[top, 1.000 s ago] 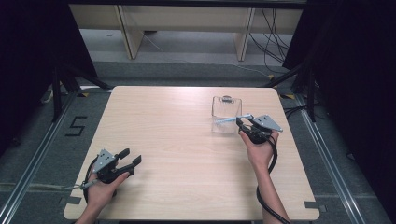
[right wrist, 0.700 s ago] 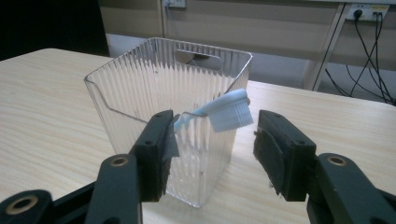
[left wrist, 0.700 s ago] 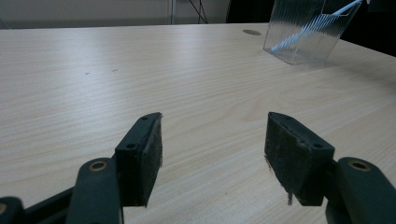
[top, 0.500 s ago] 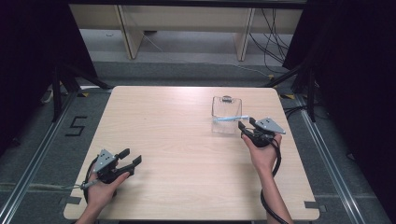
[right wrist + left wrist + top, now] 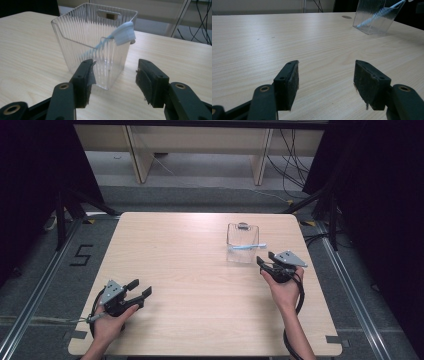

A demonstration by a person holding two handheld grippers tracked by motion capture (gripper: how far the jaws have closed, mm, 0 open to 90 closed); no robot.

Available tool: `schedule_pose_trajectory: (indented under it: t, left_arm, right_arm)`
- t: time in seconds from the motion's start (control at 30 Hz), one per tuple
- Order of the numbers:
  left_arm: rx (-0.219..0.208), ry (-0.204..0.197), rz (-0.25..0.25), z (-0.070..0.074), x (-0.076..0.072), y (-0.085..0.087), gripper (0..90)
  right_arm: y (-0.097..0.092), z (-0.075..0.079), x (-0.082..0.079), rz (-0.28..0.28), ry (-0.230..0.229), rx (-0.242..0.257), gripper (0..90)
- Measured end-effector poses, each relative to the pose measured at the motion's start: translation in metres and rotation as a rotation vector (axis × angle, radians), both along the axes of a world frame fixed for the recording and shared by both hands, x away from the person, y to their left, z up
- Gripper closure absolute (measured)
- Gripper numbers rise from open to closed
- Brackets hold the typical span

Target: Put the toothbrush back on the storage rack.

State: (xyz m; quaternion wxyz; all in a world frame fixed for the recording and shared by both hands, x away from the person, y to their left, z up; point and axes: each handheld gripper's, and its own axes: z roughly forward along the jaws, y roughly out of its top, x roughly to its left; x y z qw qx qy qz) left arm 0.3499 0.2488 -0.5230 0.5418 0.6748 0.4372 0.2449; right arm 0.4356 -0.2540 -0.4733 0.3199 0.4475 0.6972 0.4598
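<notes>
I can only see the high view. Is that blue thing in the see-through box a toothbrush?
Observer: Yes. In the right gripper view the toothbrush shows white bristles, and its head leans on the rim of the clear box.
Operator: Is the right gripper holding it?
Observer: No. The right gripper is open, with nothing between its jaws, in front of the box.
Operator: And the other gripper?
Observer: The left gripper is open too, with bare table between its jaws; the box stands far off.
</notes>
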Motion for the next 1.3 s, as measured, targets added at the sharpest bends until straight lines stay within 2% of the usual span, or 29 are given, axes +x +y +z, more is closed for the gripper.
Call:
schedule_pose_trajectory:
  t: [0.03, 0.07, 0.1, 0.17, 0.2, 0.23, 0.27, 0.3, 0.33, 0.4, 0.47, 0.5, 0.53, 0.6, 0.67, 0.7, 0.77, 0.8, 0.83, 0.87, 0.9, 0.93, 1.0, 1.03, 1.07, 1.1, 1.17, 1.27, 1.3]
  left_arm:
    - [0.001, 0.000, 0.000, 0.000, 0.000, 0.000, 36.2]
    - [0.001, 0.000, 0.000, 0.000, 0.000, 0.000, 36.2]
    - [0.002, 0.000, 0.000, 0.000, 0.000, 0.000, 36.2]
    - [0.002, 0.000, 0.000, 0.000, 0.000, 0.000, 36.2]
    - [-0.001, 0.000, 0.000, 0.000, 0.000, 0.000, 36.2]
    - [0.000, 0.001, 0.000, 0.000, 0.000, 0.000, 36.1]
    - [-0.005, -0.005, 0.000, 0.000, 0.000, 0.000, 36.1]
    - [-0.010, -0.010, -0.004, -0.001, 0.001, 0.000, 36.1]
    - [-0.010, -0.010, -0.004, -0.001, 0.001, 0.000, 36.1]
    - [-0.010, -0.010, -0.004, -0.001, 0.001, 0.000, 36.1]
    - [0.002, -0.001, 0.002, 0.000, 0.000, 0.000, 36.1]
    - [-0.009, -0.011, -0.003, -0.001, 0.001, 0.000, 36.1]
    - [-0.011, -0.010, -0.002, -0.001, 0.001, 0.000, 36.1]
    - [-0.011, -0.009, -0.002, -0.001, 0.001, 0.000, 36.1]
    - [-0.010, -0.011, -0.002, -0.001, 0.001, 0.000, 36.1]
    - [-0.009, -0.011, -0.002, -0.001, 0.001, 0.000, 36.1]
    - [-0.011, -0.011, 0.000, -0.001, 0.001, 0.000, 36.1]
    - [-0.012, -0.010, 0.000, -0.001, 0.001, 0.000, 36.1]
    - [-0.012, -0.010, 0.000, -0.001, 0.001, 0.000, 36.1]
    - [-0.012, -0.010, 0.000, -0.001, 0.001, 0.000, 36.1]
    - [-0.011, -0.010, -0.001, -0.001, 0.001, 0.000, 36.1]
    - [-0.010, -0.010, -0.001, -0.001, 0.001, 0.000, 36.1]
    - [-0.011, -0.010, 0.000, -0.001, 0.001, 0.000, 36.1]
    - [-0.012, -0.009, 0.000, -0.001, 0.001, 0.000, 36.1]
    - [-0.012, -0.008, 0.001, -0.001, 0.001, 0.000, 36.1]
    - [-0.012, -0.009, 0.000, -0.001, 0.001, 0.000, 36.1]
    - [-0.010, -0.012, -0.002, -0.001, 0.001, 0.000, 36.1]
    - [-0.012, -0.011, -0.003, -0.001, 0.001, 0.000, 36.1]
    - [-0.010, -0.010, -0.002, -0.001, 0.001, 0.000, 36.1]
  right_arm:
    - [0.002, 0.000, -0.003, -0.014, 0.033, 0.037, 47.8]
    - [0.000, 0.000, -0.004, 0.009, 0.041, 0.016, 47.8]
    - [0.001, 0.000, -0.006, 0.000, 0.053, 0.027, 47.8]
    - [-0.002, 0.000, -0.008, 0.014, 0.057, -0.011, 47.5]
    - [-0.003, 0.000, -0.009, 0.021, 0.074, 0.000, 47.4]
    - [0.000, -0.001, -0.014, 0.003, 0.107, 0.026, 47.4]
    - [-0.004, -0.002, -0.014, 0.023, 0.099, -0.006, 47.4]
    - [-0.005, -0.003, -0.016, 0.019, 0.103, -0.014, 47.4]
    - [-0.004, -0.004, -0.020, 0.011, 0.125, -0.002, 47.4]
    - [-0.007, -0.008, -0.022, 0.017, 0.120, -0.001, 47.3]
    - [-0.011, -0.010, -0.025, 0.037, 0.118, -0.031, 47.3]
    - [-0.012, -0.011, -0.028, 0.039, 0.131, -0.031, 47.3]
    - [-0.013, -0.012, -0.029, 0.047, 0.124, -0.034, 47.4]
    - [-0.013, -0.014, -0.036, 0.018, 0.153, -0.002, 47.4]
    - [-0.016, -0.015, -0.038, 0.032, 0.137, -0.025, 47.3]
    - [-0.014, -0.016, -0.042, 0.017, 0.166, 0.009, 47.3]
    - [-0.018, -0.018, -0.043, 0.046, 0.131, -0.030, 47.3]
    - [-0.020, -0.018, -0.045, 0.057, 0.150, -0.031, 47.4]
    - [-0.017, -0.020, -0.050, 0.027, 0.155, 0.001, 47.3]
    - [-0.020, -0.020, -0.051, 0.040, 0.145, -0.030, 47.3]
    - [-0.021, -0.020, -0.054, 0.035, 0.140, -0.032, 47.3]
    - [-0.019, -0.022, -0.057, 0.027, 0.140, 0.005, 47.3]
    - [-0.022, -0.023, -0.061, 0.038, 0.133, -0.009, 47.3]
    - [-0.023, -0.024, -0.063, 0.025, 0.123, -0.009, 47.3]
    - [-0.022, -0.026, -0.066, 0.010, 0.129, 0.021, 47.3]
    - [-0.022, -0.027, -0.067, 0.013, 0.115, 0.025, 47.3]
    - [-0.024, -0.027, -0.068, 0.022, 0.119, -0.003, 47.2]
    - [-0.023, -0.027, -0.070, 0.012, 0.134, 0.025, 47.3]
    - [-0.023, -0.027, -0.068, 0.013, 0.108, 0.014, 47.3]
